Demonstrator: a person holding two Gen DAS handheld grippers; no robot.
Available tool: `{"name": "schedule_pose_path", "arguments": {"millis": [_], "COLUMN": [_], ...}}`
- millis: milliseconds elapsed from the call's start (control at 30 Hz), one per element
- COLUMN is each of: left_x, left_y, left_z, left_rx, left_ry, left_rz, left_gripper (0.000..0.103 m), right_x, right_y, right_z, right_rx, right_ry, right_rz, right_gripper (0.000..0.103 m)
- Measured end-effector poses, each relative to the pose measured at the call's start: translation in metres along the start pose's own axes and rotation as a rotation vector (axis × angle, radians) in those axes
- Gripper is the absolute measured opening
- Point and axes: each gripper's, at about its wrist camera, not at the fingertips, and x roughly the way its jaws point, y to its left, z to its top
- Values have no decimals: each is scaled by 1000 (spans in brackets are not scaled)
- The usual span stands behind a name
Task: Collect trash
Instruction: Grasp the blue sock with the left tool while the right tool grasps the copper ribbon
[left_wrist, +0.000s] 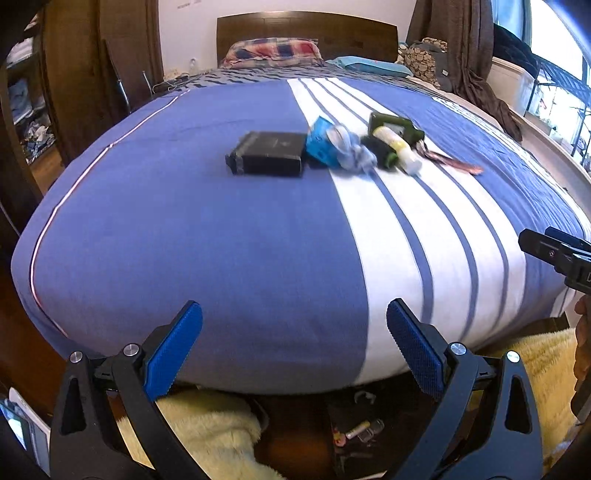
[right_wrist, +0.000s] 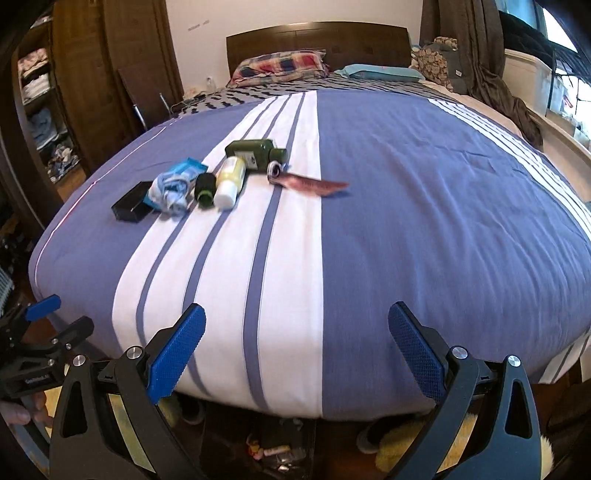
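Bed (left_wrist: 221, 240) holds trash pile (left_wrist: 332, 147) well beyond spread fingers (left_wrist: 184, 343).

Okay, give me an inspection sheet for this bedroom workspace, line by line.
Surface: bed with blue and white striped cover.
Job's things: black box, blue packet, crumpled wrapper, dark green bottle, yellow bottle, small dark cap-like item, reddish strip, clustered mid-bed.
Clutter: small items in a bin below the bed foot.
Grippers: left gripper and right gripper open, empty.
Cables: nothing clearly seen.
Surroundings: pillows, headboard, curtains, shelves.
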Motion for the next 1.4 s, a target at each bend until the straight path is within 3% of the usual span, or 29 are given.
{"name": "schedule_pose_path", "arguments": {"millis": [433,467,500,567,633,700,933,1200,1267,1400], "left_x": [48,51,55,61,67,70,73,96,102,110], "left_y": [-25,-29,-32,-35,-36,-37,-51,-58,-56,-55], "left_z": [56,60,64,72,79,85,102,115,116,117], "left_rx": [51,59,61,52,38,35,65,81,73,68], "left_ry": [16,14,11,7,9,3,-32,2,10,15], "left_rz": [-76,-79,-82,-96,-113,-127,-169,-156,-162,-173], "left_gripper": [94,94,94,87,66,58,52,40,37,37], "right_x": [50,54,58,66,74,81,98,118,118,115], "right_y": [-3,-2,0,2,4,8,14,15,16,15], "right_z": [60,64,68,75,82,87,99,97,96,93], "right_rx": [-53,-63,-72,-83,-94,-107,-118,-137,-140,-145], "right_ry": [-40,-43,-42,-33,-31,-24,-17,34,33,34], "right_rz": [-75,-75,-71,-51,-38,-24,-1,-18,-28,-22], "right_gripper": [99,97,89,78,70,66,60,56,46,14]}}
